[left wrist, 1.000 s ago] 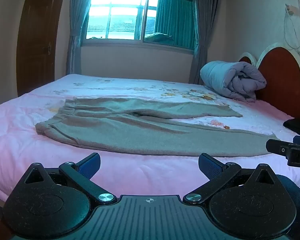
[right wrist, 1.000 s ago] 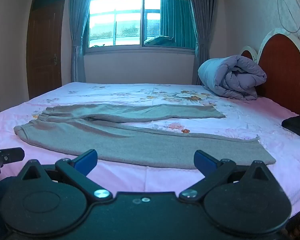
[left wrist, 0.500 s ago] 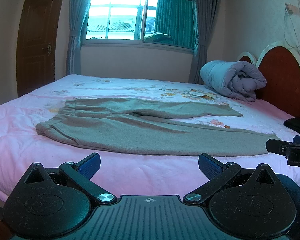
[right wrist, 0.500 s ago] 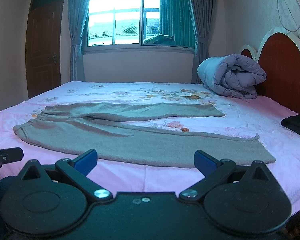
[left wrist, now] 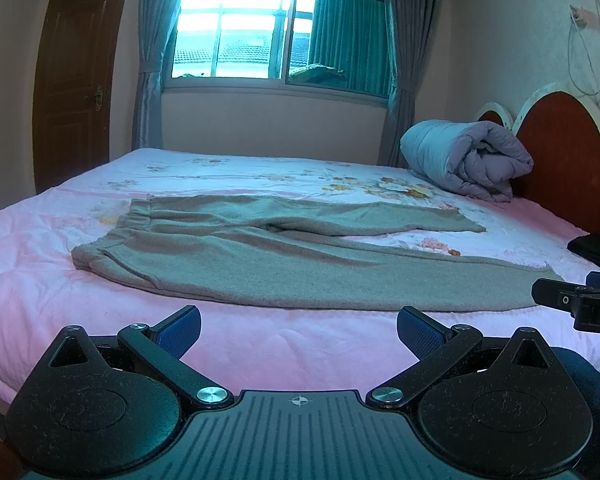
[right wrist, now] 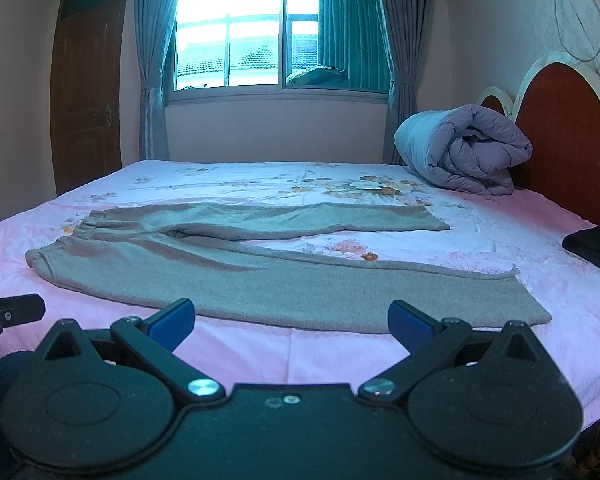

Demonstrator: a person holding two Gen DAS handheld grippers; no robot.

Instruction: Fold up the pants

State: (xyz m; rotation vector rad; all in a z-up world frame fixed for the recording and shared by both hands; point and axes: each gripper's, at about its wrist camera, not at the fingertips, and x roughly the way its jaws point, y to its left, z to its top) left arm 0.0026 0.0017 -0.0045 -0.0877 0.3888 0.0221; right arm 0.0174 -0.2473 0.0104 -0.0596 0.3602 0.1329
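A pink floral bedsheet carries the grey sweatpants, laid flat and unfolded with their long axis crosswise to both grippers, waistband left, cuffs right. The left gripper and right gripper hover just short of the near leg's edge, jaws wide and empty, left nearer the waistband, right nearer the cuff.

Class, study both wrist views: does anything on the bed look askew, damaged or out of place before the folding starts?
Nothing looks damaged or spilled. The grey pants lie flat on the bed with their legs splayed apart in a V, not stacked. A rolled duvet sits by the headboard. Both the left gripper and right gripper are open and empty.
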